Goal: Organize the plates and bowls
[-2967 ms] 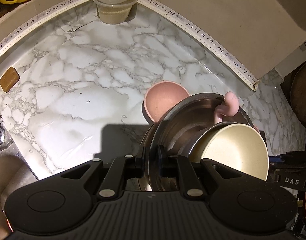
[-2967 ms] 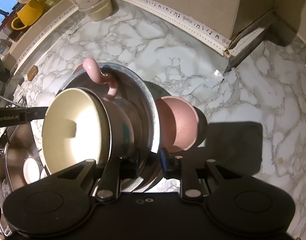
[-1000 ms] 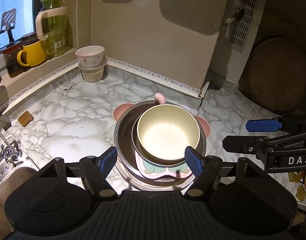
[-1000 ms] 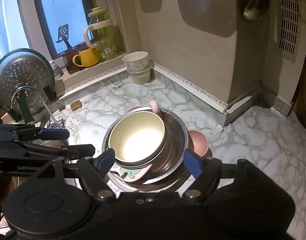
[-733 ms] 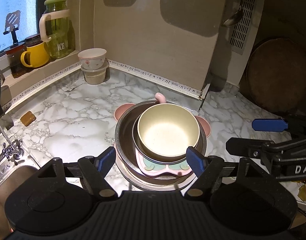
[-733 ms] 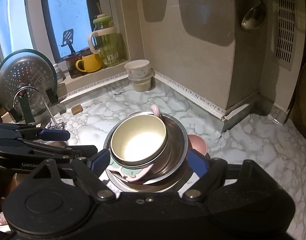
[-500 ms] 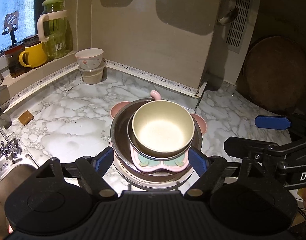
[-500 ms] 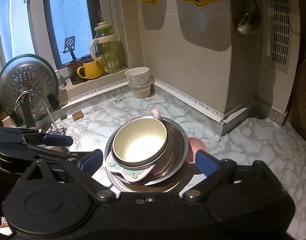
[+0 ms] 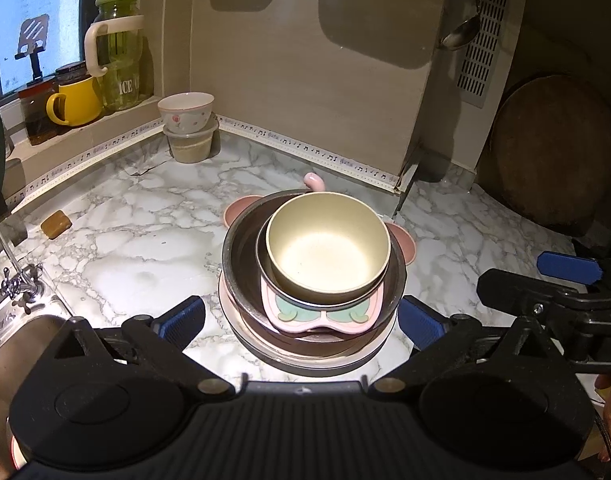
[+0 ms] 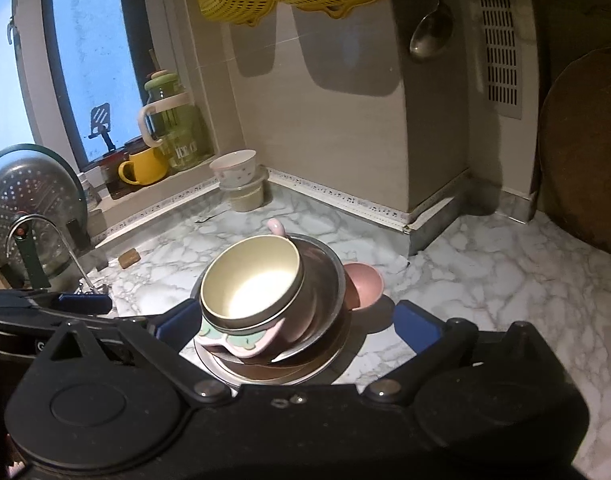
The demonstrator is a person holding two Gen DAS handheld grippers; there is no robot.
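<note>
Both the left gripper point(image 9: 301, 320) and right gripper point(image 10: 295, 322) hang spread wide, holding nothing, over the stack point(image 9: 313, 276) mid-counter point(image 9: 137, 248): cream bowl point(image 9: 327, 248) nested in steel bowl point(image 9: 241, 264) atop plates.

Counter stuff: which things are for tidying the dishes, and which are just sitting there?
For the job: cream round bowl; pink cartoon-face plate; big steel bowl; floral white bowl.

Just sitting there: yellow mug; green glass jug; hanging metal ladle.

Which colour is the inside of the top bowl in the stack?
Cream bowl; left wrist view shows it best.
</note>
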